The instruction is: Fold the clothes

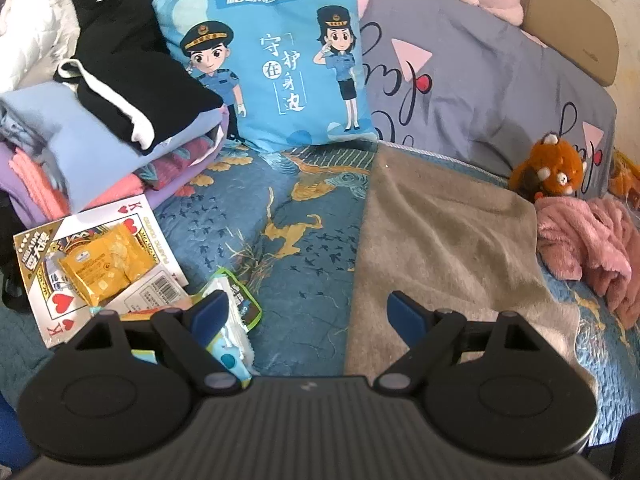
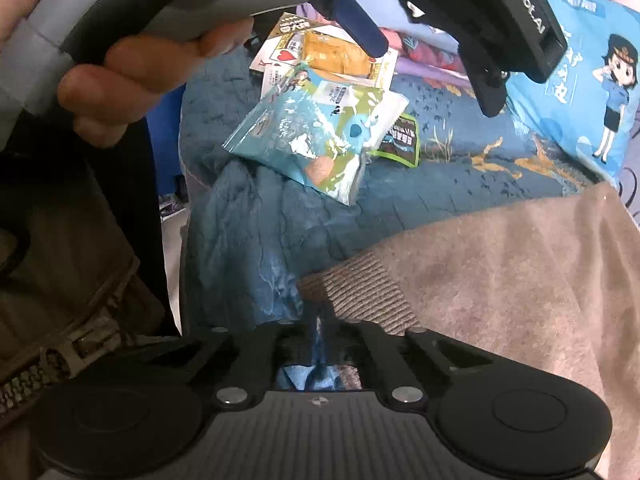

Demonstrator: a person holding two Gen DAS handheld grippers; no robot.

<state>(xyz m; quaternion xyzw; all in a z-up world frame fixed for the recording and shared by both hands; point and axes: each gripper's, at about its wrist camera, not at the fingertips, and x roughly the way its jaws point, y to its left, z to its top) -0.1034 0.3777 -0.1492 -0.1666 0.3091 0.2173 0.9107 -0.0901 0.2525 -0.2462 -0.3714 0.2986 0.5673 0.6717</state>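
A brown-grey fleece garment (image 1: 444,248) lies spread flat on the blue patterned bedspread (image 1: 280,216). Its ribbed cuff or hem corner (image 2: 360,288) shows in the right wrist view. My left gripper (image 1: 308,312) is open and empty, held above the bedspread at the garment's left edge. My right gripper (image 2: 320,344) has its jaws drawn together low over the bed edge next to the ribbed corner; whether they pinch any cloth I cannot tell. The left gripper's body and blue pad (image 2: 360,24) pass overhead in the right wrist view.
A stack of folded clothes (image 1: 100,128) sits at the back left. Snack packets (image 2: 320,136) and a playing-card box (image 1: 96,264) lie at the left. A blue cartoon pillow (image 1: 272,64), a plush toy (image 1: 548,168) and a pink fleece heap (image 1: 588,248) lie at the back and right.
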